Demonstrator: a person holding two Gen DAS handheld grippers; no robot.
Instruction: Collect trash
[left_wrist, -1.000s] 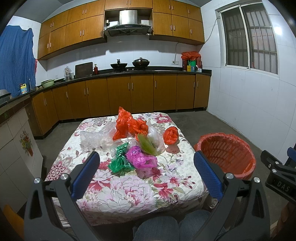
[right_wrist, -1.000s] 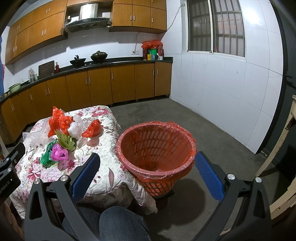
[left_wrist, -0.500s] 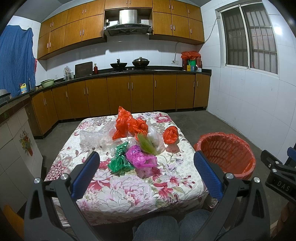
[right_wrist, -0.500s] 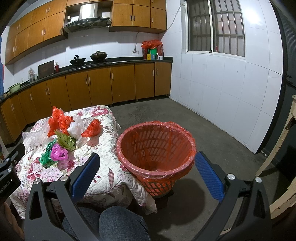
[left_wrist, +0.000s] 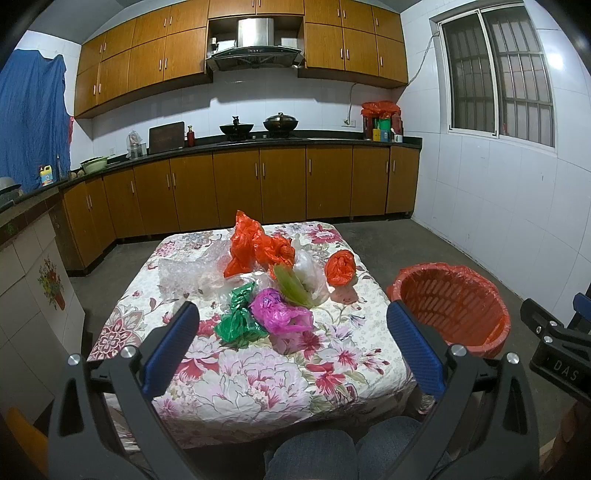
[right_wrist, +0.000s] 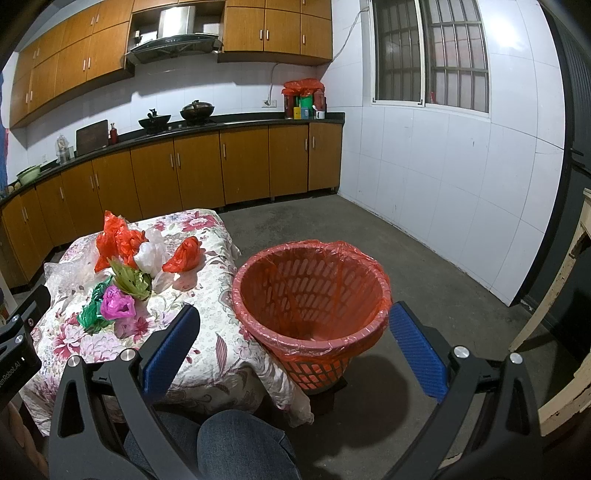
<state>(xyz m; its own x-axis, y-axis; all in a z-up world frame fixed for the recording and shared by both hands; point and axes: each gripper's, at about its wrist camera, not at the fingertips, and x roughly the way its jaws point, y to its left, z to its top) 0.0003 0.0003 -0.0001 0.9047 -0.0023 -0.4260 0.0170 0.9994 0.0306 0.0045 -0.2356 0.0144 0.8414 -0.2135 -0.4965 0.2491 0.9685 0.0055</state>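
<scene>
Basically nothing collected yet: crumpled bags (left_wrist: 271, 284) all sit piled mid-table (left_wrist: 258, 376), the lined bin (right_wrist: 314, 291) just beside the table looks empty, left gripper (left_wrist: 291, 347) and right gripper (right_wrist: 295, 347) both wide open, holding nothing.

Black gripper frames, blue ribbed pads (left_wrist: 170, 347), silver screws, denim knees (right_wrist: 243, 446)
</scene>
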